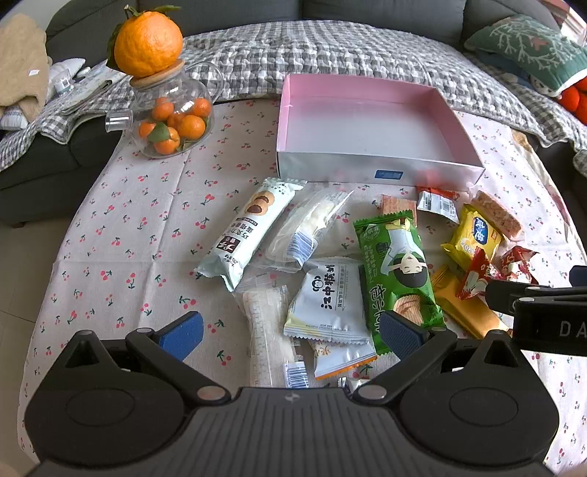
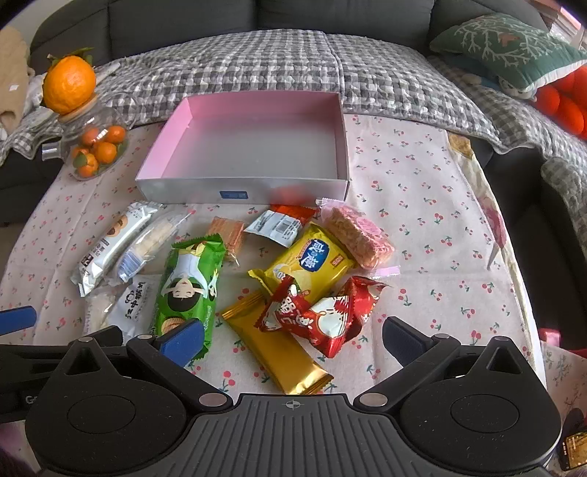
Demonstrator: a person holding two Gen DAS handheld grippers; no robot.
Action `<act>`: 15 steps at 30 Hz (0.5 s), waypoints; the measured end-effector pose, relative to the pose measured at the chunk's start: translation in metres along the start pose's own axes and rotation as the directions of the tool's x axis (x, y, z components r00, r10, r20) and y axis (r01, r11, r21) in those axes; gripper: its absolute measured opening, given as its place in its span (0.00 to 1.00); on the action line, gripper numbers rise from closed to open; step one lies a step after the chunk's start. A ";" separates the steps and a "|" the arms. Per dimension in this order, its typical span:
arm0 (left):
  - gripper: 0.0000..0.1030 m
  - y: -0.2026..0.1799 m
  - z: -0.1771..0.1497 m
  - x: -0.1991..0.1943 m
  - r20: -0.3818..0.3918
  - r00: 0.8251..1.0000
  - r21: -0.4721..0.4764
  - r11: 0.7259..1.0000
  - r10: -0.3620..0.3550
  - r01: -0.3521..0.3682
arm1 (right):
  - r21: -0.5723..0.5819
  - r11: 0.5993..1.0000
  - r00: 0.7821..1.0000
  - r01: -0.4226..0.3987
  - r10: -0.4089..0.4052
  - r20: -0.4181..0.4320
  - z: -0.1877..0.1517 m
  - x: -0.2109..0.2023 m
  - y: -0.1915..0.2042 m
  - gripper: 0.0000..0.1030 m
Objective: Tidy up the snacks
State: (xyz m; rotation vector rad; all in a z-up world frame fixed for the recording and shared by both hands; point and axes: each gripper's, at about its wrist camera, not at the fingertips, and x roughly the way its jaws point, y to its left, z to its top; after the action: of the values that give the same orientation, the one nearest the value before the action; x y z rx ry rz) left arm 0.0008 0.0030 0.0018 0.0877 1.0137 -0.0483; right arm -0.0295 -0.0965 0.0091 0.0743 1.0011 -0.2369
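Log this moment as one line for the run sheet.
stage: start | left claw: open, empty | right claw: open, empty | pink box: empty | snacks: loose on tablecloth

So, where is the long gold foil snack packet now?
In the right wrist view, the long gold foil snack packet lies on the tablecloth between the open right gripper fingers, beside the green biscuit packet, partly under the red packet.

Home living room: sofa [image 2: 256,14], cushion [image 2: 506,47], cherry-print tablecloth [image 2: 422,205]
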 end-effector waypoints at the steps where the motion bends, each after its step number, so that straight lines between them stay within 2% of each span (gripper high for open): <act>1: 1.00 0.000 0.000 0.000 0.000 1.000 0.000 1.000 0.000 0.000 | 0.000 1.000 1.000 -0.001 0.001 -0.001 0.000 0.000 0.000 1.00; 15: 1.00 0.000 -0.001 0.000 -0.001 1.000 -0.001 1.000 0.000 0.000 | 0.004 1.000 1.000 -0.002 0.002 -0.004 -0.001 0.001 0.000 1.00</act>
State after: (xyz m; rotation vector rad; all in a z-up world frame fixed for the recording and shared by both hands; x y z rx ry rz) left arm 0.0003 0.0029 0.0012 0.0868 1.0146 -0.0478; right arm -0.0298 -0.0961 0.0082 0.0796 1.0041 -0.2366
